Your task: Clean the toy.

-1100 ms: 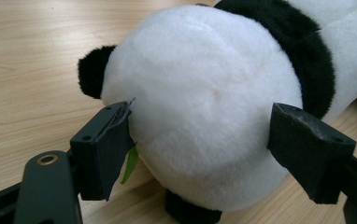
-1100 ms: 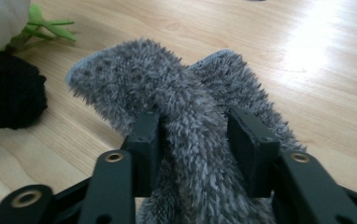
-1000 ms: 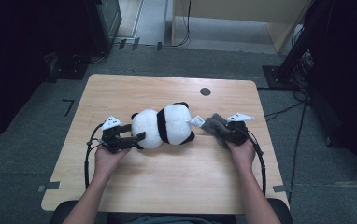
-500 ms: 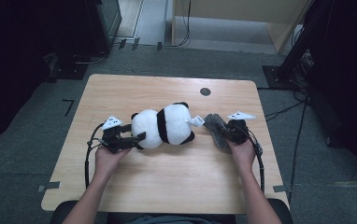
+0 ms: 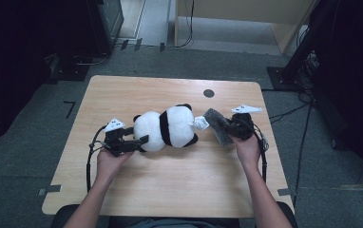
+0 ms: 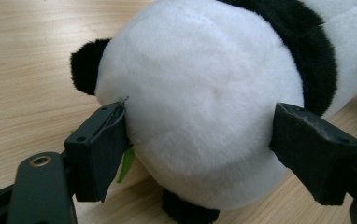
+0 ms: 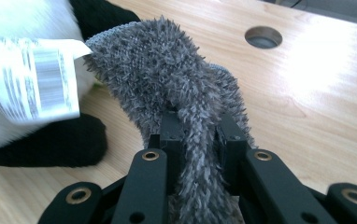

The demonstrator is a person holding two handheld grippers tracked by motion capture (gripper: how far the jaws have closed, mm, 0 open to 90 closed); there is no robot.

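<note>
A black and white panda plush (image 5: 167,128) lies on its side in the middle of the wooden table (image 5: 170,190). My left gripper (image 5: 140,143) is shut on the panda's round white end (image 6: 200,93), one pad pressed into the fur on each side. My right gripper (image 5: 228,129) is shut on a grey fuzzy cloth (image 5: 215,121), held just above the table beside the panda's other end. In the right gripper view the grey cloth (image 7: 162,65) stands up between the pads of the gripper (image 7: 200,123) and touches the panda's white barcode tag (image 7: 32,79).
A round cable hole (image 5: 208,93) sits in the table behind the right gripper, also in the right gripper view (image 7: 262,36). Cables trail from both grippers. Dark equipment and floor cables surround the table.
My right gripper has risen a little with the grey cloth in it. The left gripper and the panda have stayed where they were.
</note>
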